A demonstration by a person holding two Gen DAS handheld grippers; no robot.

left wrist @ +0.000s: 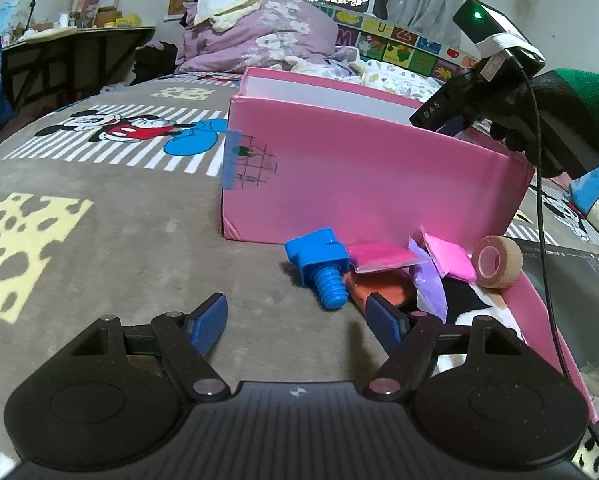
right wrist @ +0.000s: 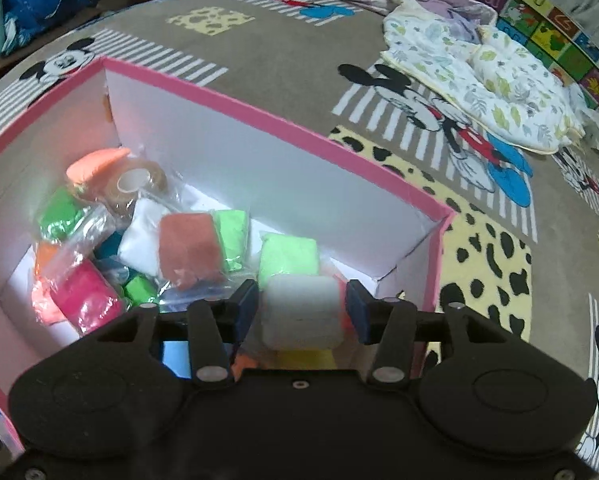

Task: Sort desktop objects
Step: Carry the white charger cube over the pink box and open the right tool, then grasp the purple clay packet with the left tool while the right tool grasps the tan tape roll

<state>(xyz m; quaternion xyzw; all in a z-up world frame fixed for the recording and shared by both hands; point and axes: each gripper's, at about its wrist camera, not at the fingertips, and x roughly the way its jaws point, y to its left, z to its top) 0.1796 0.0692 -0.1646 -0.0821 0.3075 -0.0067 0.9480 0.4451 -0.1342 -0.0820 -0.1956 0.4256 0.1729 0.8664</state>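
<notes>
My left gripper (left wrist: pixel 297 320) is open and empty, low over the rug just short of a blue toy bolt (left wrist: pixel 319 266). Beside the bolt lie clay packets, magenta (left wrist: pixel 379 256), pink (left wrist: pixel 449 260), orange (left wrist: pixel 383 288) and purple (left wrist: pixel 429 280), and a tan tape roll (left wrist: pixel 497 260). The pink box (left wrist: pixel 359 184) stands behind them. In the right wrist view my right gripper (right wrist: pixel 301 312) is shut on a white clay block (right wrist: pixel 301 312) above the pink box (right wrist: pixel 259 112), which holds several coloured clay packets (right wrist: pixel 189 250) and a tape roll (right wrist: pixel 135 182).
A second pink tray edge (left wrist: pixel 539 320) with a dark sheet lies at the right. The right gripper's body (left wrist: pixel 499 92) hangs over the box. A Mickey Mouse rug (left wrist: pixel 99 220) covers the floor. Purple bedding (left wrist: pixel 259 36) and a leaf-print cloth (right wrist: pixel 479 80) lie beyond.
</notes>
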